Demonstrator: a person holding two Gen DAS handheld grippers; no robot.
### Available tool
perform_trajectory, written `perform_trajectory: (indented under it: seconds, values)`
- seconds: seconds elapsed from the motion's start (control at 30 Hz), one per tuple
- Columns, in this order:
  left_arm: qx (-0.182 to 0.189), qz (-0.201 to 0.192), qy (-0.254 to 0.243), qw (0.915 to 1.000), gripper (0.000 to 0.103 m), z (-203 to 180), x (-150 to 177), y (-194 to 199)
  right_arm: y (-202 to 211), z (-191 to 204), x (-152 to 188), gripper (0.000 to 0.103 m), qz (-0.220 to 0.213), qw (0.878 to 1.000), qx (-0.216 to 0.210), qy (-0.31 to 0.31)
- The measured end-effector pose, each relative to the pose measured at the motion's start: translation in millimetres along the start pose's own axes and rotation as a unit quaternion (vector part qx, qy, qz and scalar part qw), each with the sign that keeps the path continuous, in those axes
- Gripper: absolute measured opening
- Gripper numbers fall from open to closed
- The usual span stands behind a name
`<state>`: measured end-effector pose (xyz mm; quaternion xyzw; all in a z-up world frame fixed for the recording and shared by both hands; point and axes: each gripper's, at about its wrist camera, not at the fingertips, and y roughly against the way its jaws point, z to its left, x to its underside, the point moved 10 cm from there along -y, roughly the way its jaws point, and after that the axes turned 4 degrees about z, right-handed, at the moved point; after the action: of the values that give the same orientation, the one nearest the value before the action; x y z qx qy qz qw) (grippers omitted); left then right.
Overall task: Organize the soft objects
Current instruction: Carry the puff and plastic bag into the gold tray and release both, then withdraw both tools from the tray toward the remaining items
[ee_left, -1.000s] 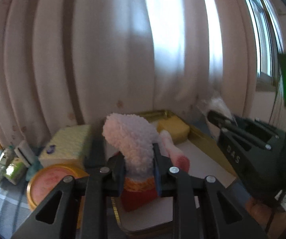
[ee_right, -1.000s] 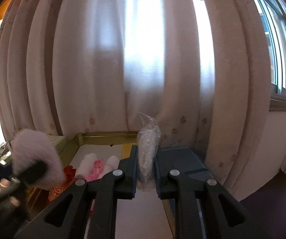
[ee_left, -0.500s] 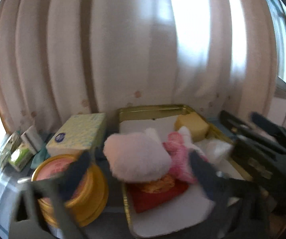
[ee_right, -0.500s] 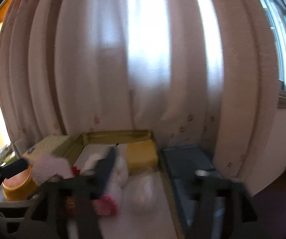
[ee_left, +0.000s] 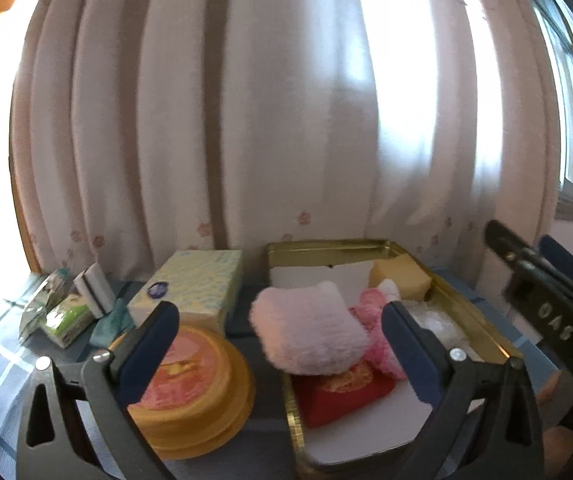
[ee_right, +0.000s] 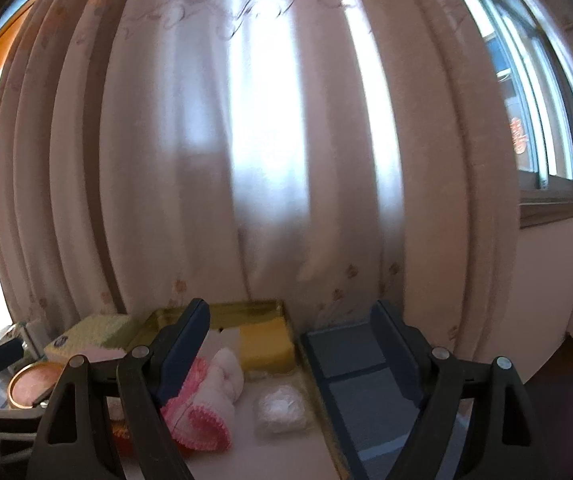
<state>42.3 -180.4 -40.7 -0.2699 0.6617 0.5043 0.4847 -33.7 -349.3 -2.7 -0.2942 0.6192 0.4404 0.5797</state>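
left gripper (ee_left: pixel 278 332) released wide, right gripper (ee_right: pixel 290 336) jaws just spread, nothing in either, fluffy pink plush (ee_left: pixel 310 332) hanging over gold tin (ee_left: pixel 482 328) rim, bagged white thing (ee_right: pixel 280 408) inside

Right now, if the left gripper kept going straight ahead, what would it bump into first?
Probably the fluffy pink plush, which lies over the gold tin's near-left rim, between the open left gripper's fingers and a little ahead. Depth is hard to judge; it might skim over it toward the curtain.

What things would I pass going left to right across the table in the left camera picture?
Small packets → tissue box → round yellow tin → fluffy pink cloth → yellow sponge → the other hand-held gripper.
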Motion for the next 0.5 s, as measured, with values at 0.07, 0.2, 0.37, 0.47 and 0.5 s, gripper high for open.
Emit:
perform_trajectory:
  seconds: [0.07, 0.2, 0.37, 0.47, 0.5]
  values:
    - [-0.009, 0.001, 0.016, 0.9998, 0.103, 10.6, 0.6, 0.2, -1.7, -1.9, -0.2, 0.084, 0.001, 1.0, 0.005, -0.002]
    - [-0.022, 0.004, 0.032, 0.9992, 0.103, 26.2, 2.9, 1.5, -4.0, -5.0, 0.3, 0.084, 0.007, 1.0, 0.009, -0.005]
    - [-0.044, -0.005, 0.023, 0.9987, 0.103, 37.1, 3.3, 6.5, 0.6, -7.4, -0.9, 0.084, 0.0, 1.0, 0.019, -0.007]
    - [-0.065, -0.018, 0.005, 0.9977, 0.103, 41.9, 1.4, 11.9, 2.2, -7.2, -1.0, 0.084, -0.002, 1.0, 0.024, -0.004]
    - [-0.069, -0.023, 0.003, 0.9974, 0.103, 44.0, 0.6, 13.8, 2.9, -7.0, -1.0, 0.084, -0.002, 1.0, 0.026, -0.004]
